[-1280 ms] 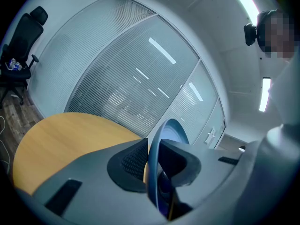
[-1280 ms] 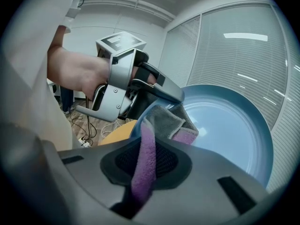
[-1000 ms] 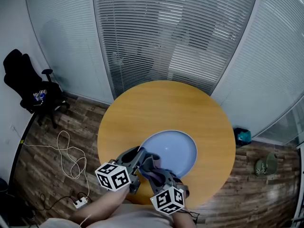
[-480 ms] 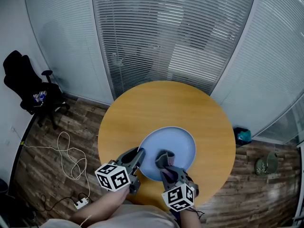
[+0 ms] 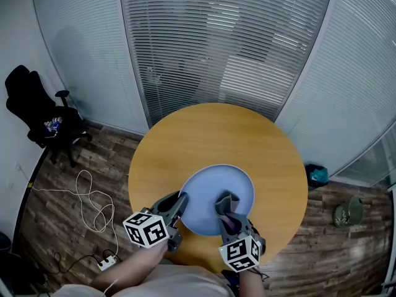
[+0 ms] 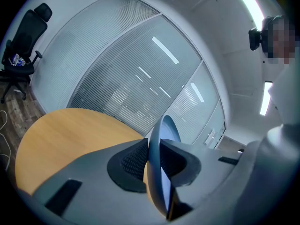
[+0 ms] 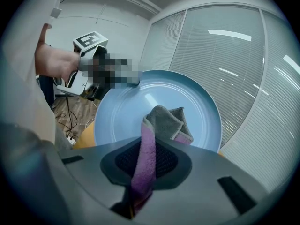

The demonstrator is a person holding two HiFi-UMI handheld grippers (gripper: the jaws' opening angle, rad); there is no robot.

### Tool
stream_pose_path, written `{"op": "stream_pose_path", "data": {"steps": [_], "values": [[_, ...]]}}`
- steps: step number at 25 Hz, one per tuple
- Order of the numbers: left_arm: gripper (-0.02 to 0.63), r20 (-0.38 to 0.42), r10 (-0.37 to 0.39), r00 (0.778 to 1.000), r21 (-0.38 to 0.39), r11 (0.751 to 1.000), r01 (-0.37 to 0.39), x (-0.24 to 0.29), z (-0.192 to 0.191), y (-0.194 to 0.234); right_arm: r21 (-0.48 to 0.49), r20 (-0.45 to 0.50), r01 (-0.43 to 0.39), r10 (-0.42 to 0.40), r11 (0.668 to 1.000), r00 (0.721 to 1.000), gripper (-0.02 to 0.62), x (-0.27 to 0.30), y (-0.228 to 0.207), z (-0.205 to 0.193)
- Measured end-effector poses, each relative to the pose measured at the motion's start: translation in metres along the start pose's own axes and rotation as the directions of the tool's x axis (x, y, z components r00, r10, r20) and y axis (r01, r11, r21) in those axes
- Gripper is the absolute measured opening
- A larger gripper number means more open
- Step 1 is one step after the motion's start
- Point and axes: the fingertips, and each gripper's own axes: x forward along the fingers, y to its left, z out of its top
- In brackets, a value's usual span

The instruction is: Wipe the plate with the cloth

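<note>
Left gripper [image 6: 154, 157]: jaws pinching rim of plate [image 5: 207, 187].
Right gripper [image 7: 151, 162]: jaws clamped on cloth [image 7: 165, 121] (grey, purple underside).
Plate: pale blue, glossy; cloth end touches it.

The plate [image 5: 207, 193] is coloured plain pale blue. The cloth [image 5: 226, 204] is grey on one face and purple on the other. The left gripper [image 5: 183, 199] and right gripper [image 5: 230, 220] are moulded in grey, and black-and-white square markers are carried on their cubes. The table [image 5: 210, 135] is finished in orange-tan wood. At 9 o'clock, a black chair [image 5: 32, 111] is set on a dark brown planked floor [image 5: 49, 215].
</note>
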Motion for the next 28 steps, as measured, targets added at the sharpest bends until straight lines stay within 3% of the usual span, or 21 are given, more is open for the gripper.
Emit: {"op": "stream_pose_path", "data": {"steps": [20, 28], "values": [[0.063, -0.023, 0.010, 1.000, -0.032, 0.999, -0.011, 0.000, -0.010, 0.004, 0.094, -0.034, 0.142, -0.140, 0.985, 0.990, 0.052, -0.020, -0.049, -0.029], [0.066, -0.030, 0.017, 0.999, -0.062, 0.998, -0.018, 0.001, -0.013, 0.009, 0.089, -0.044, 0.057, -0.054, 0.994, 0.998, 0.051, -0.012, -0.023, -0.032]]}}
